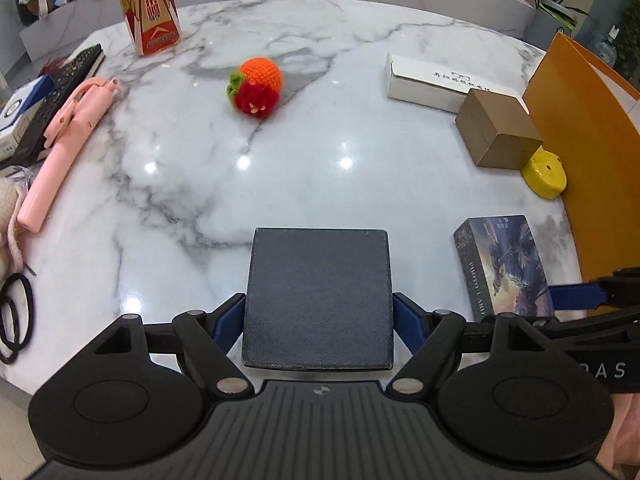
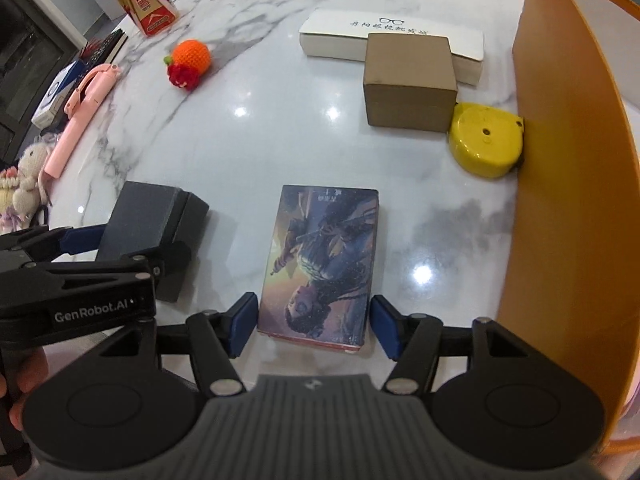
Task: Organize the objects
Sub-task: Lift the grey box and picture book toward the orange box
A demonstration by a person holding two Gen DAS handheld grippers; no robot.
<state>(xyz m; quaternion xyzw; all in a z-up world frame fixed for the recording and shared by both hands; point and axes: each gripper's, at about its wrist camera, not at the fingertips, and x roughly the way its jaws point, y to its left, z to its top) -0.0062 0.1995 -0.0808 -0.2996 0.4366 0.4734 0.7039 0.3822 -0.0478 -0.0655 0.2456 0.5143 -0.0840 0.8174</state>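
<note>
My left gripper (image 1: 319, 316) is shut on a dark grey square box (image 1: 318, 300), its blue pads pressed on both sides; the box also shows in the right wrist view (image 2: 148, 228), low over the marble table (image 1: 280, 168). My right gripper (image 2: 314, 322) is open, its blue pads on either side of a photo card box (image 2: 320, 260) that lies flat, with small gaps at each side. That card box also shows in the left wrist view (image 1: 504, 264).
An orange bin wall (image 2: 568, 160) stands at the right. A yellow tape measure (image 2: 486, 140), a brown cardboard box (image 2: 410, 84) and a white glasses box (image 2: 392, 40) lie beside it. A crochet orange toy (image 1: 256, 84), a red-gold carton (image 1: 146, 4), a pink selfie stick (image 1: 68, 140), remotes and hair ties sit left.
</note>
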